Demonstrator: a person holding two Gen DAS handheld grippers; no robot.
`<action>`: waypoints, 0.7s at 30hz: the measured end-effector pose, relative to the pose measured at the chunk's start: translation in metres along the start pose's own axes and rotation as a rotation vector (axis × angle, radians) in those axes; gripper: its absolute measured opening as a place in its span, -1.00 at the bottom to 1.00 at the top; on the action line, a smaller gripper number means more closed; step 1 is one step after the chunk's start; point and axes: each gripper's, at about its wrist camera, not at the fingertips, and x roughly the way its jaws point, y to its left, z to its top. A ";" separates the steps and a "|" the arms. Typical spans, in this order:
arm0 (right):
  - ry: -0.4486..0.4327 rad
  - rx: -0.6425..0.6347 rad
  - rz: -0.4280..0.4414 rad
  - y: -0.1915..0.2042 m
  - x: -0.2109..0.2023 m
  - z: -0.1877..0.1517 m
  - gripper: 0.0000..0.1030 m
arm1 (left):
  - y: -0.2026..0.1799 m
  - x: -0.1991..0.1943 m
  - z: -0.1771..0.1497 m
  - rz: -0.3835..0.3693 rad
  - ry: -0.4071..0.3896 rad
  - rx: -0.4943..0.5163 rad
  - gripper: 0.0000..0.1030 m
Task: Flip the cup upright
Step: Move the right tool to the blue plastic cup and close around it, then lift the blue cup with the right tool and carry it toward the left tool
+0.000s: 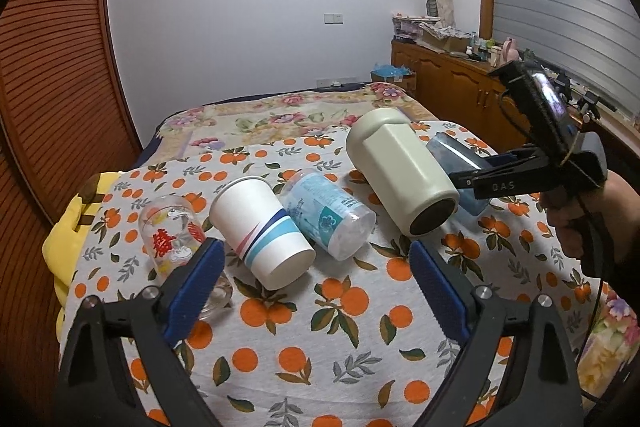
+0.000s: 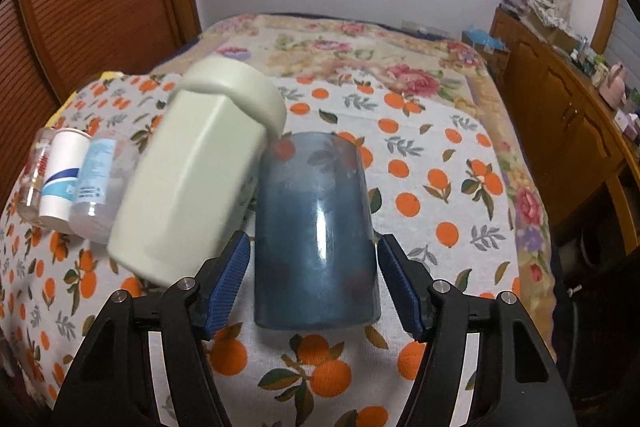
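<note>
Several cups lie on their sides in a row on the orange-print cloth [image 1: 340,327]. From the left: a printed glass [image 1: 172,227], a white paper cup [image 1: 260,231], a clear plastic cup with a blue label [image 1: 328,215], a cream lidded mug [image 1: 396,175] and a blue translucent cup [image 2: 316,231]. My right gripper [image 2: 314,275] is open with its fingers on either side of the blue cup's base; the cream mug leans beside it [image 2: 192,179]. My left gripper [image 1: 316,283] is open and empty in front of the paper cup.
The cloth covers a bed with a floral blanket [image 1: 280,115] behind. A wooden slatted door [image 1: 52,87] stands to the left. A wooden cabinet [image 1: 452,75] with clutter on top stands to the right. A yellow cushion [image 1: 72,227] sits at the cloth's left edge.
</note>
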 end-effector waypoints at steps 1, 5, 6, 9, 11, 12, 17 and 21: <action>-0.001 0.000 -0.001 0.000 0.001 0.001 0.30 | 0.000 0.000 0.000 0.001 0.000 -0.002 0.83; 0.011 -0.011 -0.001 0.002 -0.001 0.000 0.29 | 0.002 -0.001 0.000 0.007 0.003 0.000 0.83; 0.010 -0.013 0.000 0.002 -0.002 -0.001 0.29 | 0.002 -0.001 0.000 0.007 0.005 -0.001 0.83; 0.011 -0.004 0.000 0.000 -0.005 -0.003 0.29 | 0.003 -0.001 -0.001 0.009 0.006 -0.003 0.83; 0.005 0.000 0.004 -0.001 -0.009 -0.007 0.29 | 0.004 -0.003 -0.002 0.008 0.005 -0.005 0.83; 0.000 0.001 0.003 -0.002 -0.012 -0.009 0.29 | 0.004 -0.004 -0.002 0.008 0.004 -0.005 0.83; -0.025 0.011 0.017 -0.005 -0.030 -0.023 0.29 | 0.004 -0.008 -0.004 0.008 0.000 -0.007 0.83; -0.046 0.008 0.035 -0.003 -0.051 -0.038 0.29 | 0.003 -0.014 -0.005 0.005 -0.005 -0.011 0.83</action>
